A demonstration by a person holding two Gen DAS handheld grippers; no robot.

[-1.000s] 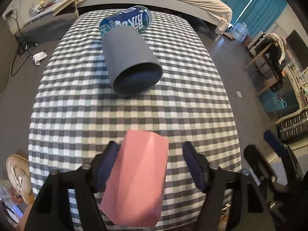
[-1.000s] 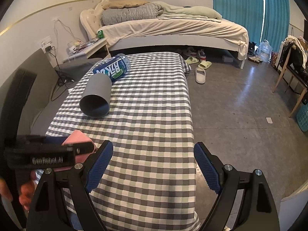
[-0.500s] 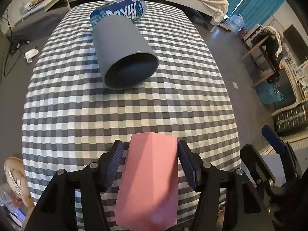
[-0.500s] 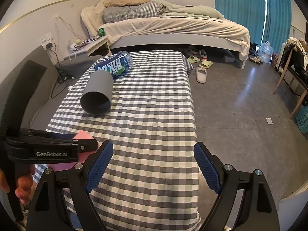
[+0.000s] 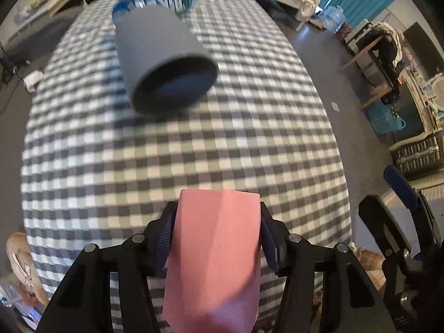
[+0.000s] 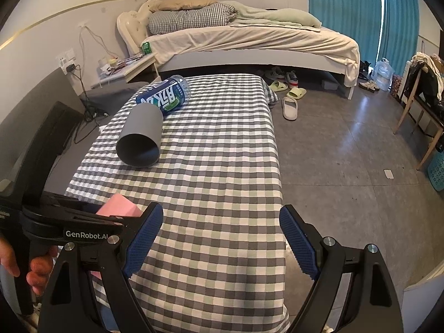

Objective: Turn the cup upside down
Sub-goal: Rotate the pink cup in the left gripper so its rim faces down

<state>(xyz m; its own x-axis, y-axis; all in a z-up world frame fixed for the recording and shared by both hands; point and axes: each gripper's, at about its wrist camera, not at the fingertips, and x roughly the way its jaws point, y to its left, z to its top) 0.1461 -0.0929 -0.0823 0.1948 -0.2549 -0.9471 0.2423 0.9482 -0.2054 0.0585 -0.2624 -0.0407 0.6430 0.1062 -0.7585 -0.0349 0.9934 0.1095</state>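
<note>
From our left wrist, the left gripper (image 5: pixel 216 238), open around the pink cup (image 5: pixel 215 252) a second ago, now clamps its faceted sides near the edge of the checkered table (image 5: pixel 194 149), so we judge the flip can begin. From our right wrist, the right gripper (image 6: pixel 220 240) hangs released, unchanged, grasping nothing.

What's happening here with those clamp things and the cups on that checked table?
A person holds a handheld gripper in each hand. The left gripper is shut on a pink cup at the near end of the checked table. The right gripper hangs open over the table, holding nothing. Farther along, a grey cup lies on its side, its mouth facing this way, with a blue bottle lying just behind it.
</note>
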